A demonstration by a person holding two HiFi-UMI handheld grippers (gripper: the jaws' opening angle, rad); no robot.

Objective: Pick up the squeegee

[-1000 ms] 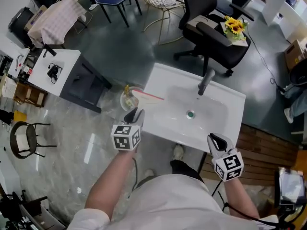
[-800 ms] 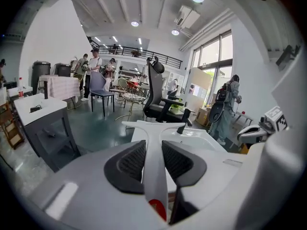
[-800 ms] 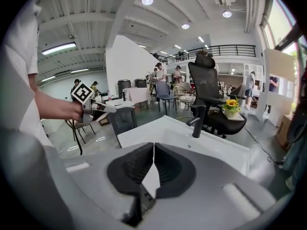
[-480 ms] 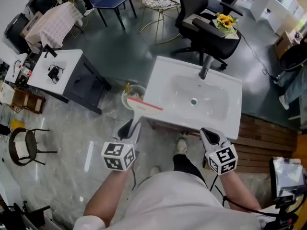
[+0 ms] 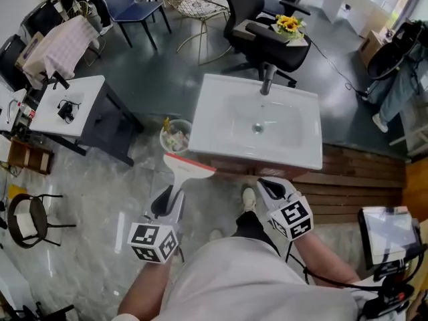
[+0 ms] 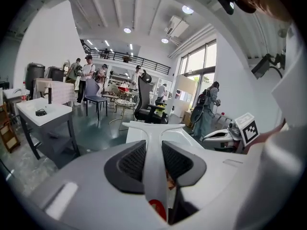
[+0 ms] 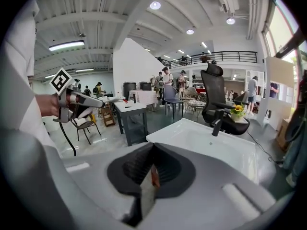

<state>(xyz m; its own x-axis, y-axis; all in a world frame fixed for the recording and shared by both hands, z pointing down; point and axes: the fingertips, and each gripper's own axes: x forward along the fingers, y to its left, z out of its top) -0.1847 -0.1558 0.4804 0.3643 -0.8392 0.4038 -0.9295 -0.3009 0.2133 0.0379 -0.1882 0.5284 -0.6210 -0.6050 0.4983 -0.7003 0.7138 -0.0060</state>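
The squeegee [image 5: 188, 168], a white handle with a red-edged blade, hangs over the floor in front of the white sink [image 5: 301, 154]. My left gripper [image 5: 167, 198] is shut on its handle, below the blade in the head view. In the left gripper view the white handle [image 6: 155, 157] runs between the black pads up to the T-shaped head [image 6: 151, 125]. My right gripper [image 5: 268, 187] sits to the right, near the sink's front edge, shut with nothing in it. The right gripper view shows its pads pressed together at the right gripper [image 7: 151, 169].
A faucet [image 5: 267, 79] stands at the sink's far side. A round bin [image 5: 174, 136] with rubbish sits on the floor left of the sink. A white side table [image 5: 63, 105] is further left, a black office chair [image 5: 257, 19] behind the sink. Wooden decking [image 5: 361, 179] lies right.
Both grippers have drawn back from the sink toward the person. The squeegee came away from the sink's left edge with the left gripper and now hangs over the floor.
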